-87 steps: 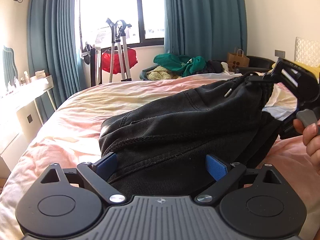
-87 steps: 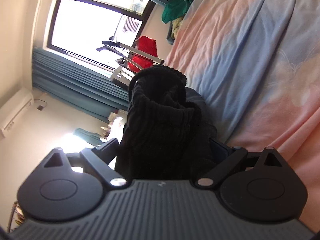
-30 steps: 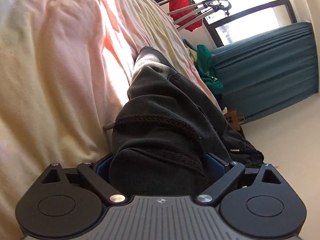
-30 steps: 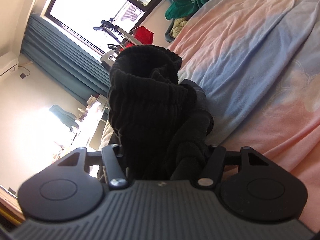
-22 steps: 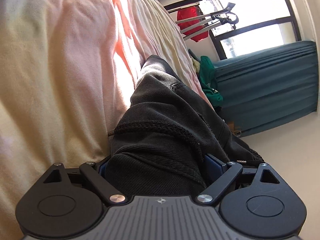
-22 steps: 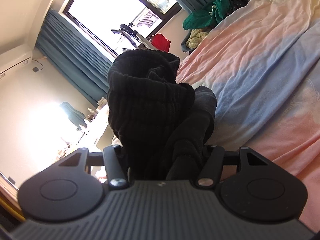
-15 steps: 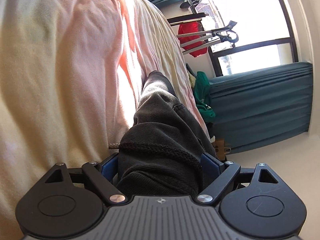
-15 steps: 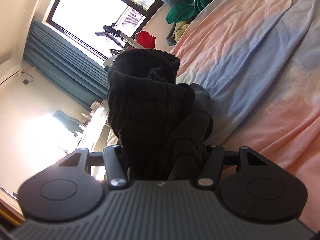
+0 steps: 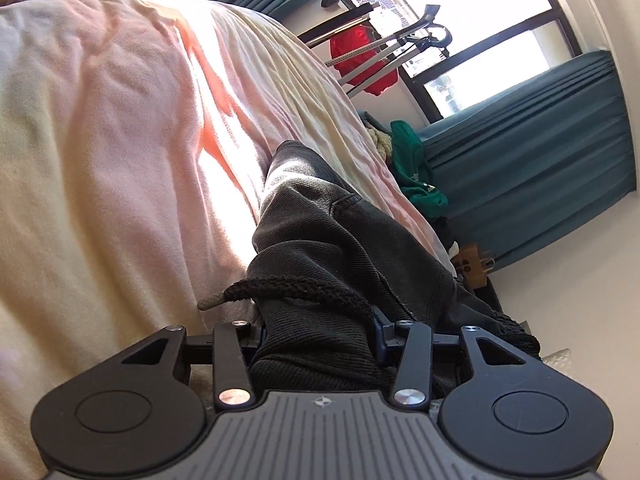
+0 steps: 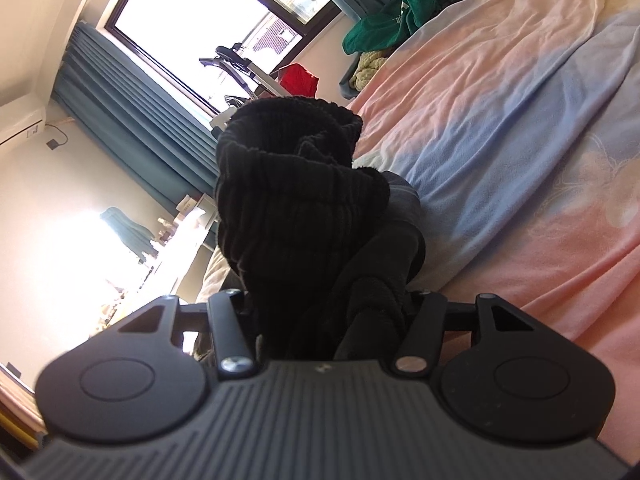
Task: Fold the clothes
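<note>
A pair of black pants (image 9: pixel 344 248) lies on the pink bedsheet (image 9: pixel 120 140). My left gripper (image 9: pixel 318 326) is shut on the ribbed waistband, with the drawstring (image 9: pixel 280 286) hanging out over its left side. My right gripper (image 10: pixel 330 308) is shut on another bunch of the same black pants (image 10: pixel 296 200), whose ribbed band stands up in a thick fold above the jaws. Both cameras are rolled sideways. The fingertips of both grippers are hidden in cloth.
The bed runs on in pink and blue sheet (image 10: pixel 520 128). A heap of green clothes (image 9: pixel 416 168) lies at its far end. A drying rack with a red garment (image 9: pixel 368 60) stands by the window, with teal curtains (image 9: pixel 540 160) beside it. A paper bag (image 9: pixel 476 264) sits near the wall.
My left gripper has closed tighter on the waistband, its jaws now narrow. It has rolled with the pants. My right gripper keeps its hold and has tilted slightly.
</note>
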A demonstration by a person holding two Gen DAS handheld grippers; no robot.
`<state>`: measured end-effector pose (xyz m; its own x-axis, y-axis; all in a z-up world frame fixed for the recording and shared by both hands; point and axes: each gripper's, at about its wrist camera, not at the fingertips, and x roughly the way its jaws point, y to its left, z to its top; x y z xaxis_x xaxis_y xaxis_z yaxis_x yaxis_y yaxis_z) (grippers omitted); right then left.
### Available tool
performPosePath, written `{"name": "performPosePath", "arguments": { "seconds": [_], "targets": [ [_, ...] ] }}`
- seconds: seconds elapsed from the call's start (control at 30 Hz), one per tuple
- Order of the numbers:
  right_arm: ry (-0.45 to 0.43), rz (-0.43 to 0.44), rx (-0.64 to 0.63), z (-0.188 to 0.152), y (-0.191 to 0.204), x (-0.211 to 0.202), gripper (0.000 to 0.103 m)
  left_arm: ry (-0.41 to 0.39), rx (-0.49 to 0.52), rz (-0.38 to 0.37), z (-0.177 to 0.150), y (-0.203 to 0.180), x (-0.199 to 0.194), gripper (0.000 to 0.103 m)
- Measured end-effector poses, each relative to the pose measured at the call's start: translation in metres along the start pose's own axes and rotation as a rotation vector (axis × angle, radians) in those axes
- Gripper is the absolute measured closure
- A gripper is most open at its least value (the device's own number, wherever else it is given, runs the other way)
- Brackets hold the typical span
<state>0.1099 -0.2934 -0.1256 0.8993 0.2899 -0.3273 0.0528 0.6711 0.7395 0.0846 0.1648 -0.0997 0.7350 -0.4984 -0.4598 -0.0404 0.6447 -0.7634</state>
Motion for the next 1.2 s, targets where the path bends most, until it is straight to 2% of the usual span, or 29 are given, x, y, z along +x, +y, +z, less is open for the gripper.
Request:
{"name": "performPosePath", "arguments": {
  "seconds": [0.1,0.23,0.47,0.63,0.83,1.0,1.1,1.2],
  "targets": [
    [-0.015,0.017,-0.011,0.0,0.006,-0.008,0.049,-0.019,0.039,0.006,0.002,-0.008,-0.005,0.061],
    [-0.044,0.045,-0.035,-0.002,0.019,-0.024,0.051,-0.099,0.109,-0.012,0.003,-0.022,-0.019,0.063],
    [-0.101,0.102,-0.057,-0.001,0.043,-0.043,0.053,-0.133,0.096,-0.047,0.006,-0.028,-0.034,0.064],
    [-0.131,0.118,-0.044,0.006,0.051,-0.054,0.054,-0.148,0.193,-0.077,0.007,-0.053,-0.045,0.065],
    [-0.194,0.133,-0.018,0.035,0.053,-0.079,0.055,-0.149,0.286,-0.12,-0.006,-0.104,-0.043,0.065],
    [-0.252,0.108,0.024,0.076,0.039,-0.104,0.055,-0.125,0.293,-0.162,-0.021,-0.151,0.0,0.065],
    [-0.282,0.086,0.051,0.106,0.018,-0.112,0.055,-0.101,0.302,-0.178,-0.029,-0.186,0.043,0.065],
    [-0.287,0.069,0.071,0.149,-0.012,-0.114,0.055,-0.053,0.326,-0.175,-0.043,-0.228,0.102,0.065]
  ]
}}
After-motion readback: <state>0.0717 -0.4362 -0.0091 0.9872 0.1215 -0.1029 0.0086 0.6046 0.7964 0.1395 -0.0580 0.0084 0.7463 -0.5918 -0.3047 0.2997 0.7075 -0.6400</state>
